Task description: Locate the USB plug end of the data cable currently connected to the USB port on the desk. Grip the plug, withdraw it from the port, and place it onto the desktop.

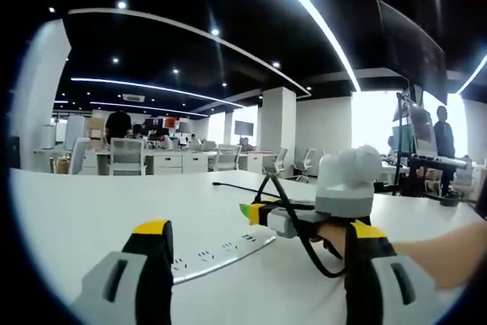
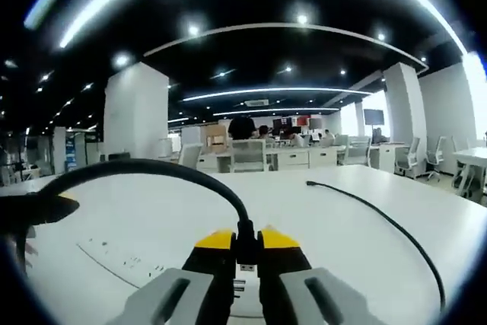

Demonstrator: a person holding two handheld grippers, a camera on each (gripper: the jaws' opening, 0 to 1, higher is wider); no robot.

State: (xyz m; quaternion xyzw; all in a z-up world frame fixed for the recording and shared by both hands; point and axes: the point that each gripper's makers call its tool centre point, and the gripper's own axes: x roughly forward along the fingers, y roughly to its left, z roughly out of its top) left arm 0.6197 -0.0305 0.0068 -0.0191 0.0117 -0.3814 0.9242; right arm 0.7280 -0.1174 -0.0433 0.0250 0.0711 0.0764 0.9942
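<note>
My right gripper (image 2: 246,240) is shut on the black USB plug (image 2: 245,255), pinched between its yellow-tipped fingers just above the white port strip (image 2: 125,260) set in the desk. A sliver of the plug's metal tip shows below the fingers; I cannot tell whether it is still in a port. The black cable (image 2: 152,165) arcs up from the plug and away to the left. In the left gripper view, the right gripper (image 1: 253,212) comes in from the right over the port strip (image 1: 221,253), with cable (image 1: 323,264) looped under it. My left gripper (image 1: 259,227) is open and holds nothing.
The cable's far run (image 2: 388,226) lies across the white desk (image 2: 327,211) with its free end toward the back. A hand (image 1: 430,253) holds the right gripper. Desks, chairs and people stand far behind; a monitor stand (image 1: 415,150) rises at the right.
</note>
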